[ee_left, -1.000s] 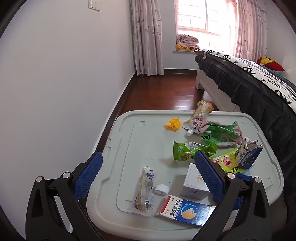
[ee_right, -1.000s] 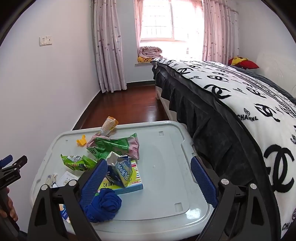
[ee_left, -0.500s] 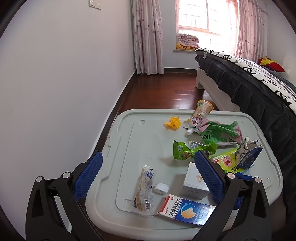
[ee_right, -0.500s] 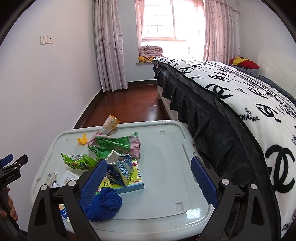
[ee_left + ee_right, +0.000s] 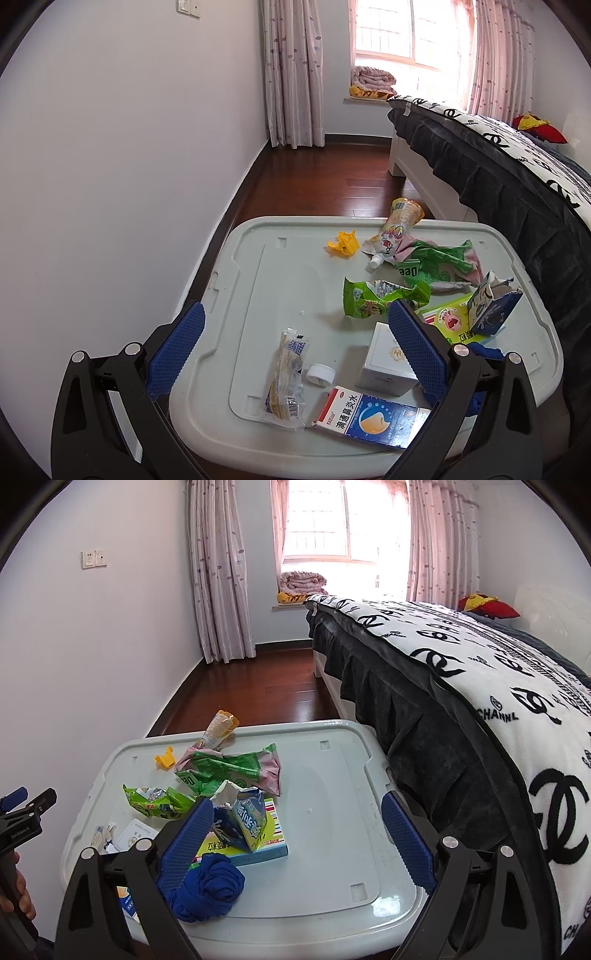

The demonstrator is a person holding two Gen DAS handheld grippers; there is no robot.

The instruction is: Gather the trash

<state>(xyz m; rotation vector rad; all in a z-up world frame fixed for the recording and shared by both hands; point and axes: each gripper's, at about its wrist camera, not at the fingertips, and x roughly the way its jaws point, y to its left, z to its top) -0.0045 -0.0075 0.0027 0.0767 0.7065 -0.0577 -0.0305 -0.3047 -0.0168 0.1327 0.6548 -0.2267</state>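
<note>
Trash lies scattered on a pale grey storage-box lid. I see a clear plastic wrapper, a white bottle cap, a blue-and-white medicine box, a white box, green snack bags, a torn blue carton, a yellow pouch and a yellow plastic piece. My left gripper is open above the lid's near edge, over the wrapper and cap. My right gripper is open above the lid, holding nothing.
A crumpled blue cloth lies by the right gripper's left finger, on a green-and-blue flat box. A bed with a black-and-white blanket borders the lid on the right. A white wall runs on the left. A hand holds the other gripper's handle.
Both views have shifted only slightly; the grippers stay open and no item on the lid has moved.
</note>
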